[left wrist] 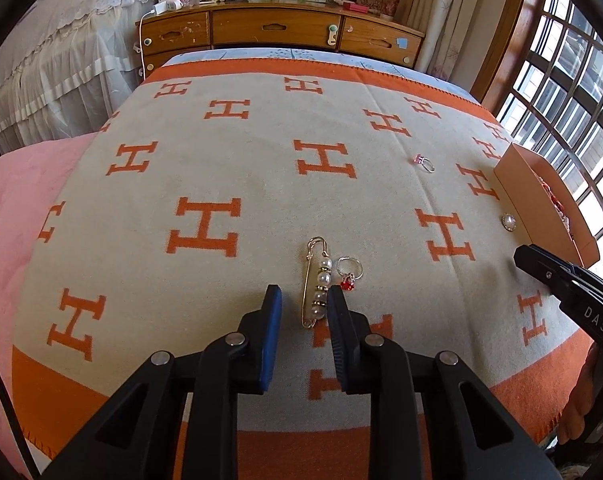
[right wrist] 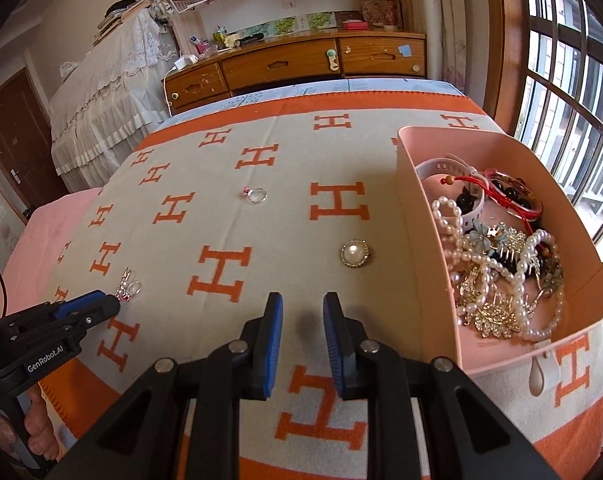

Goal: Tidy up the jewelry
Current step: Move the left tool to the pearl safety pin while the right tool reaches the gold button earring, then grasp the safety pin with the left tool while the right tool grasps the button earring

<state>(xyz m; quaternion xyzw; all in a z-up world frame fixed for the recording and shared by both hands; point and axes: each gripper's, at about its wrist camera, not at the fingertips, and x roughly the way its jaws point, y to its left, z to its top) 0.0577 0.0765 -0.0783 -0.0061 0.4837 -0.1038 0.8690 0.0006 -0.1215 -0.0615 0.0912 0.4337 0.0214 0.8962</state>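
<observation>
A gold pearl safety-pin brooch lies on the H-patterned blanket, its near end between the tips of my left gripper. The jaws stand narrowly apart; I see no squeeze on it. A red-stone ring lies just right of the pin. Farther off lie a pink-stone ring and a round pearl brooch beside the pink jewelry box. My right gripper hovers over bare blanket, narrowly open and empty, with the pearl brooch ahead and the box of mixed jewelry to its right.
A wooden dresser runs along the far edge of the bed. Pink bedding borders the blanket on the left and a barred window stands on the right. A lace-covered piece of furniture stands at the back left.
</observation>
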